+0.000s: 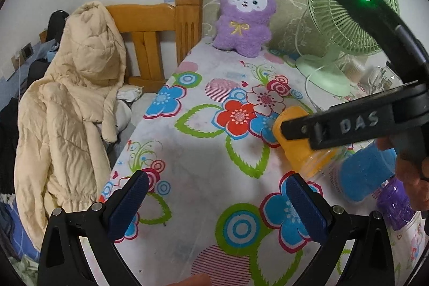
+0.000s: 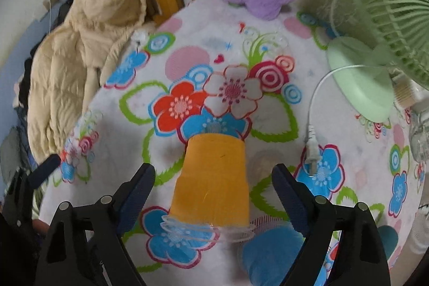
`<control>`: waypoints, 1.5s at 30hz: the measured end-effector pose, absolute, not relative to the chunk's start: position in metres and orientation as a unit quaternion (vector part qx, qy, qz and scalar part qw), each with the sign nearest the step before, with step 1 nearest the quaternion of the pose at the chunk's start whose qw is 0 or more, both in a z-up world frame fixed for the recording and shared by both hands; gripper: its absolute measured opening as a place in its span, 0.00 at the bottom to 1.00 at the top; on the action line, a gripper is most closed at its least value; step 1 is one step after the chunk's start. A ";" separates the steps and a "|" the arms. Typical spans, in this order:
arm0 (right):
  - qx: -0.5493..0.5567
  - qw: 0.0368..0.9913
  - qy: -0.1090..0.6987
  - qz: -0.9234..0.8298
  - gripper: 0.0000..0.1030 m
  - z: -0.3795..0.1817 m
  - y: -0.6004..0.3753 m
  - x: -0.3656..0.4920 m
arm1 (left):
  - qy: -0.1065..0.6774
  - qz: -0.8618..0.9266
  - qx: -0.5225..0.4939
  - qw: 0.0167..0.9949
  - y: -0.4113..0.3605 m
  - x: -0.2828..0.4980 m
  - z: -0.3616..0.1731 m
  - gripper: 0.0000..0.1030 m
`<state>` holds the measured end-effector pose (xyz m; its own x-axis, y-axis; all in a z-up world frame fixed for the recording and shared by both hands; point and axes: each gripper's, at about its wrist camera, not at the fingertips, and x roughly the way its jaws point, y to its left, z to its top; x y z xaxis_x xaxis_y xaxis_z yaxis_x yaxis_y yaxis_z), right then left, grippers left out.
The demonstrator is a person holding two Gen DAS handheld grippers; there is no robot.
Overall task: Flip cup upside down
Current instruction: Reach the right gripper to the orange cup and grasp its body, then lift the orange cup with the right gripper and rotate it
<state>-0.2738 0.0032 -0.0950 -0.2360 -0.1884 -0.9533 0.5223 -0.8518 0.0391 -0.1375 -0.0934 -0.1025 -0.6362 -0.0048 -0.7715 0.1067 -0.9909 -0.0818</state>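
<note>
An orange cup (image 2: 213, 178) with a clear rim stands upside down on the flowered tablecloth (image 2: 187, 63), its closed base up. My right gripper (image 2: 213, 195) is open, its fingers on either side of the cup without touching it. In the left wrist view the cup (image 1: 301, 144) sits at the right, partly hidden by the right gripper's black body. My left gripper (image 1: 215, 208) is open and empty over the cloth, left of the cup.
A blue cup (image 1: 366, 173) and a purple cup (image 1: 395, 203) are next to the orange one. A green fan (image 1: 346, 18) with a white cable (image 2: 312, 130) stands at the right back, a purple plush toy (image 1: 245, 15) at the back. A beige jacket (image 1: 69, 98) hangs on a wooden chair at the left.
</note>
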 end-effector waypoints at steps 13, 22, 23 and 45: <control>0.601 0.256 0.100 -0.751 0.62 -0.100 0.010 -0.265 | 0.045 -0.901 0.431 0.001 -0.077 -0.130 -0.098 1.00; 0.552 0.290 0.051 -0.780 0.62 -0.055 0.050 -0.193 | 0.038 -0.905 0.419 -0.062 -0.040 -0.075 -0.081 1.00; 0.550 0.291 0.047 -0.781 0.62 -0.054 0.054 -0.185 | 0.035 -0.904 0.420 -0.068 -0.036 -0.071 -0.080 1.00; 0.582 0.215 -0.075 -0.781 0.62 -0.106 0.166 -0.069 | 0.022 -0.874 0.457 -0.164 0.021 0.029 -0.094 1.00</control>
